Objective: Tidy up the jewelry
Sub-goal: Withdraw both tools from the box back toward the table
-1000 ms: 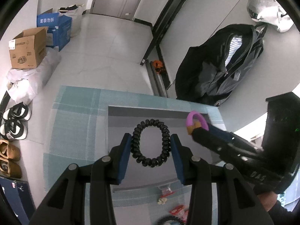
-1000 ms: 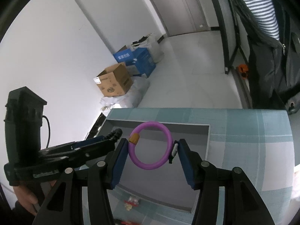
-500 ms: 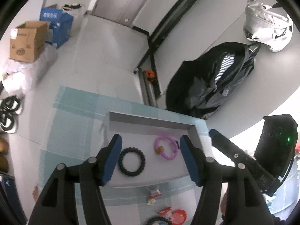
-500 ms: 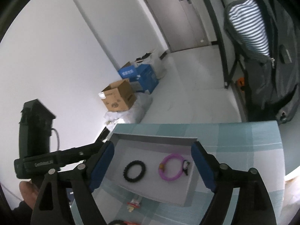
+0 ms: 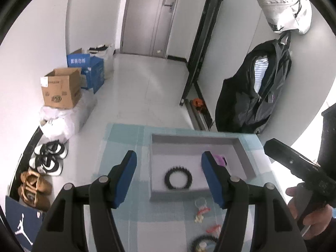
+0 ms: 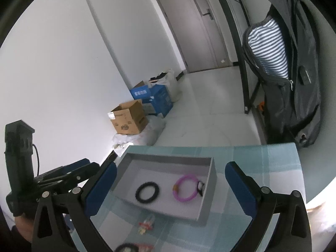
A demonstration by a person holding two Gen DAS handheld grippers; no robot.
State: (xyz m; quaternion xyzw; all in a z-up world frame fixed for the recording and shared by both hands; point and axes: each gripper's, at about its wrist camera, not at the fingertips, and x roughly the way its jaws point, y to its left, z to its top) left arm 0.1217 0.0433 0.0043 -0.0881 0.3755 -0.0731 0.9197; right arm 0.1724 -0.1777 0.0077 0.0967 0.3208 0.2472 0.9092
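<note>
Both claws spread wide, holding nothing: left gripper (image 5: 169,169), right gripper (image 6: 170,180) | black spiral hair tie (image 6: 147,192) and purple ring (image 6: 186,187) lie side by side in grey tray (image 6: 206,206) | loose trinkets (image 5: 200,211) below and nearer the claws, right one likely closer | blurred, bottom piece cropped

The tray (image 6: 206,213) looked matt grey card. The black coil tie (image 6: 147,193) looked ridged plastic; the purple ring (image 6: 185,188) smooth. The surface (image 6: 252,189) carried checked cloth.
</note>
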